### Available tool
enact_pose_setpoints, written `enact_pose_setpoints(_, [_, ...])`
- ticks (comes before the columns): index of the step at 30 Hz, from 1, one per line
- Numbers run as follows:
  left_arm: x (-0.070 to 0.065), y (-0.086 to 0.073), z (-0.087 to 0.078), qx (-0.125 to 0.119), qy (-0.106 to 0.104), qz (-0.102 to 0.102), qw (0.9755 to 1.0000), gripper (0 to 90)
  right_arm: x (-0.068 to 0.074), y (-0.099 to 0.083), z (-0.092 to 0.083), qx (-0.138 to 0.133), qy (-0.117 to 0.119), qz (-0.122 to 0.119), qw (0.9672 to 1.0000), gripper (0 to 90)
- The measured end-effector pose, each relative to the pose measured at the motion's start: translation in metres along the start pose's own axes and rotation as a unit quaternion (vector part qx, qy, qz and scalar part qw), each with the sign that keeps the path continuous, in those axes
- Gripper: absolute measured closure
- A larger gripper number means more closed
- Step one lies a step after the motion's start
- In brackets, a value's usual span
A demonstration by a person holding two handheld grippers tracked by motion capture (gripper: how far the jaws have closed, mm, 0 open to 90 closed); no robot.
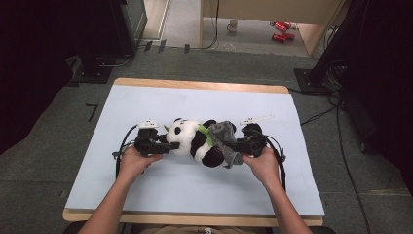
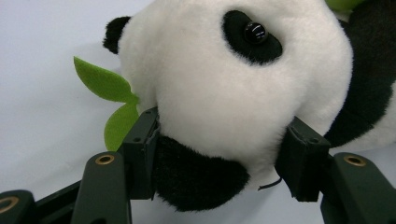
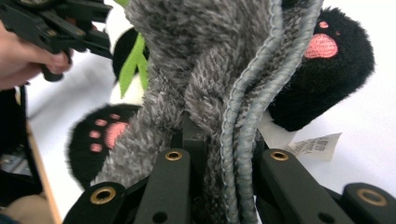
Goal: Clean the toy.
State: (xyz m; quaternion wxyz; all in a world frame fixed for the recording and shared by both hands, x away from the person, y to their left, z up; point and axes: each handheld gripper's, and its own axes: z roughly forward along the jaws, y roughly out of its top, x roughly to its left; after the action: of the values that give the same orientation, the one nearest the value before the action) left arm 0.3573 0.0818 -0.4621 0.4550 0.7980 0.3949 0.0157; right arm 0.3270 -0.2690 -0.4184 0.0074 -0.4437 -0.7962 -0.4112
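The fuzzy grey fabric piece [image 3: 196, 79] clamped in the right gripper [image 3: 219, 140] hides most of the black-and-white plush panda [image 3: 322, 70] behind it; print on the white sewn-in label [image 3: 315, 145] beside that gripper is unreadable.

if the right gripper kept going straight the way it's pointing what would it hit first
Probably the plush panda: the right gripper, shut on the grey cloth, points left at its lower body, just past the cloth. Depth is unclear.

Around the table and on the floor behind it

A pale blue sheet [image 1: 146, 175] covers the wood-edged table [image 1: 195, 85]. Beyond its far edge, on the floor, a white mug [image 1: 233, 25] stands near two red cans [image 1: 281, 30] lying on their sides. Black cables [image 1: 341, 141] run over the grey carpet at right.
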Motion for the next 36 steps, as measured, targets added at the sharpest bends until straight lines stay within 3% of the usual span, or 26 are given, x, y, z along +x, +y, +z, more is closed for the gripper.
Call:
enact_pose_setpoints(2, [0.001,0.001,0.000,-0.003,-0.003,-0.004,1.0000,40.0,-0.005,-0.002,0.001,-0.001,-0.007,0.001,1.0000,79.8])
enact_pose_setpoints(4, [0.001,0.002,0.000,-0.007,-0.005,-0.007,0.9999,40.2,-0.012,-0.005,0.001,0.005,-0.029,0.003,0.9996,79.8])
enact_pose_setpoints(8, [0.002,0.004,0.001,-0.007,-0.008,-0.009,0.9999,40.4,-0.021,-0.011,0.001,0.008,-0.032,0.017,0.9993,79.8])
enact_pose_setpoints(10, [0.002,0.006,0.000,-0.006,-0.009,-0.011,0.9999,40.6,-0.025,-0.013,0.002,0.007,-0.030,0.004,0.9995,79.7])
enact_pose_setpoints(12, [0.002,0.006,0.000,-0.010,-0.009,-0.012,0.9998,40.8,-0.032,-0.015,0.003,0.019,-0.043,0.003,0.9989,79.8])
enact_pose_setpoints(16, [0.003,0.009,0.000,-0.013,-0.010,-0.022,0.9996,41.6,-0.043,-0.018,0.001,0.042,-0.068,0.026,0.9965,79.8])
enact_pose_setpoints(20, [-0.001,0.014,0.001,-0.007,0.004,-0.028,0.9996,49.4,-0.046,-0.016,-0.012,0.023,-0.068,0.049,0.9962,79.7])
enact_pose_setpoints(23, [-0.003,0.015,0.000,-0.003,0.003,-0.036,0.9994,53.6,-0.039,-0.011,-0.025,-0.005,-0.059,0.047,0.9972,79.7])
enact_pose_setpoints(25, [-0.005,0.017,-0.001,0.002,0.004,-0.040,0.9992,55.3,-0.025,-0.003,-0.040,-0.048,-0.050,0.028,0.9972,79.7])
enact_pose_setpoints(26, [-0.006,0.017,-0.001,0.004,0.005,-0.041,0.9992,55.3,-0.025,-0.003,-0.040,-0.048,-0.050,0.028,0.9972,79.7])
enact_pose_setpoints(30, [-0.014,0.019,-0.003,0.010,0.012,-0.055,0.9984,55.3,-0.002,0.013,-0.058,-0.080,-0.041,-0.005,0.9959,79.8])
enact_pose_setpoints(34, [-0.024,0.018,-0.008,0.022,0.016,-0.065,0.9975,55.3,0.022,0.022,-0.067,-0.089,-0.038,-0.031,0.9949,79.7])
enact_pose_setpoints(36, [-0.030,0.017,-0.011,0.022,0.019,-0.068,0.9972,55.2,0.032,0.023,-0.068,-0.088,-0.024,-0.035,0.9952,79.7])
